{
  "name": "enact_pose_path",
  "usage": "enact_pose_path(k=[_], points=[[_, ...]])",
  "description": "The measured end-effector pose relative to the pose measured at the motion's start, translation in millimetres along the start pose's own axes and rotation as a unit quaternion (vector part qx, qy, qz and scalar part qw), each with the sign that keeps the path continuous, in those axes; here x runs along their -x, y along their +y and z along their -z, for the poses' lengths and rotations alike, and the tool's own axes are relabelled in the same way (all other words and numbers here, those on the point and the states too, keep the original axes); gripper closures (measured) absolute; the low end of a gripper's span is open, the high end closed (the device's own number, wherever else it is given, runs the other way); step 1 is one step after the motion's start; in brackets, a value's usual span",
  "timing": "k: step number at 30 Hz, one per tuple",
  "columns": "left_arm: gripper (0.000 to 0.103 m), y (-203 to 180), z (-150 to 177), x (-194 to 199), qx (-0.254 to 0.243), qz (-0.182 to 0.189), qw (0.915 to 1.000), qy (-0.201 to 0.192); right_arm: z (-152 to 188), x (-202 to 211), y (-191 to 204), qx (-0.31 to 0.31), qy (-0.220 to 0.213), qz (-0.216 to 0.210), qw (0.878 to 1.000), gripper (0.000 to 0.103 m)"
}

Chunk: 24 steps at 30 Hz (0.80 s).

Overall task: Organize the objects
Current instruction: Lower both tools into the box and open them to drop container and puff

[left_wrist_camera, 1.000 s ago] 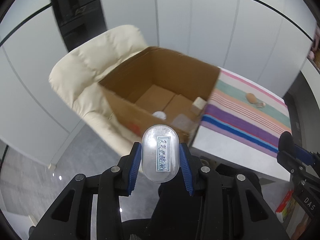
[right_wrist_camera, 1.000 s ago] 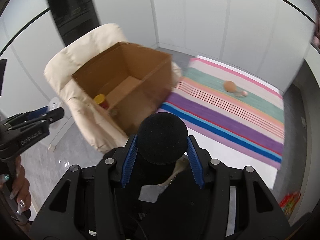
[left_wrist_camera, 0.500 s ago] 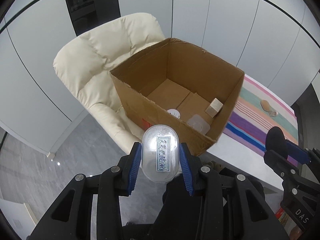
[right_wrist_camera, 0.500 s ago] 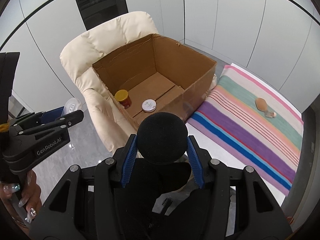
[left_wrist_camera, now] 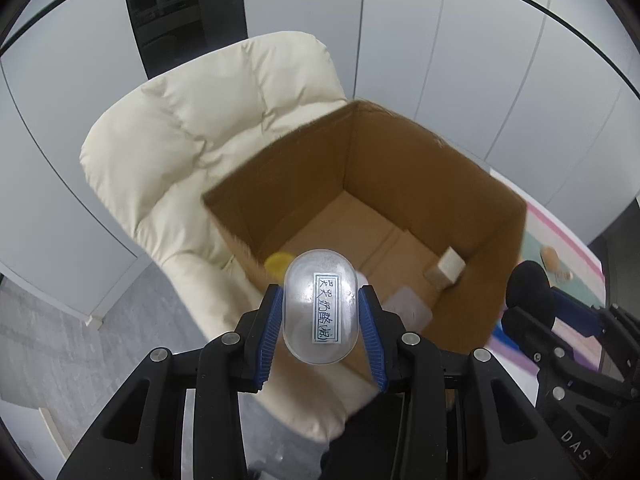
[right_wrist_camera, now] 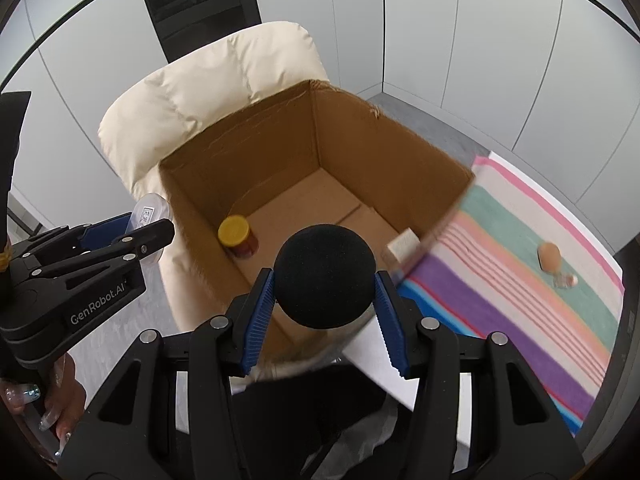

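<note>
- Cardboard box (left_wrist_camera: 400, 184): now nearer, directly below both your tools.
- Your left gripper (left_wrist_camera: 320, 316): clamps clear labelled capsule (left_wrist_camera: 320, 304) over the near rim.
- Your right gripper (right_wrist_camera: 325, 286): clamps black foam ball (right_wrist_camera: 325, 276).

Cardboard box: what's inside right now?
In the box: a yellow-lidded jar, a pale block and a clear container. The black foam ball and the clear capsule cover part of the near floor.
</note>
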<state>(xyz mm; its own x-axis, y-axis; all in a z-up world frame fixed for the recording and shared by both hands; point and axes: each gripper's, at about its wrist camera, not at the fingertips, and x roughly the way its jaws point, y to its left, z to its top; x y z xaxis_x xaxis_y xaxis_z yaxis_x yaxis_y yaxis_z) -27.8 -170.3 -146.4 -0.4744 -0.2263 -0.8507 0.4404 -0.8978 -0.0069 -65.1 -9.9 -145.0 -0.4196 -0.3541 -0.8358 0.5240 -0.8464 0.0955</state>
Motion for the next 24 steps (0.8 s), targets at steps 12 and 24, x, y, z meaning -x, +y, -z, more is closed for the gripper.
enact_pose_path(k=[12, 24], points=[[0.063, 2, -62, -66, 0.009, -0.013, 0.9999, -0.001, -66, -84, -1, -0.001, 0.012, 0.010, 1.000, 0.051], [0.000, 7, -76, -88, 0.034, 0.033, 0.9989, 0.006, -75, -109, -15, -0.009, 0.011, 0.010, 1.000, 0.000]])
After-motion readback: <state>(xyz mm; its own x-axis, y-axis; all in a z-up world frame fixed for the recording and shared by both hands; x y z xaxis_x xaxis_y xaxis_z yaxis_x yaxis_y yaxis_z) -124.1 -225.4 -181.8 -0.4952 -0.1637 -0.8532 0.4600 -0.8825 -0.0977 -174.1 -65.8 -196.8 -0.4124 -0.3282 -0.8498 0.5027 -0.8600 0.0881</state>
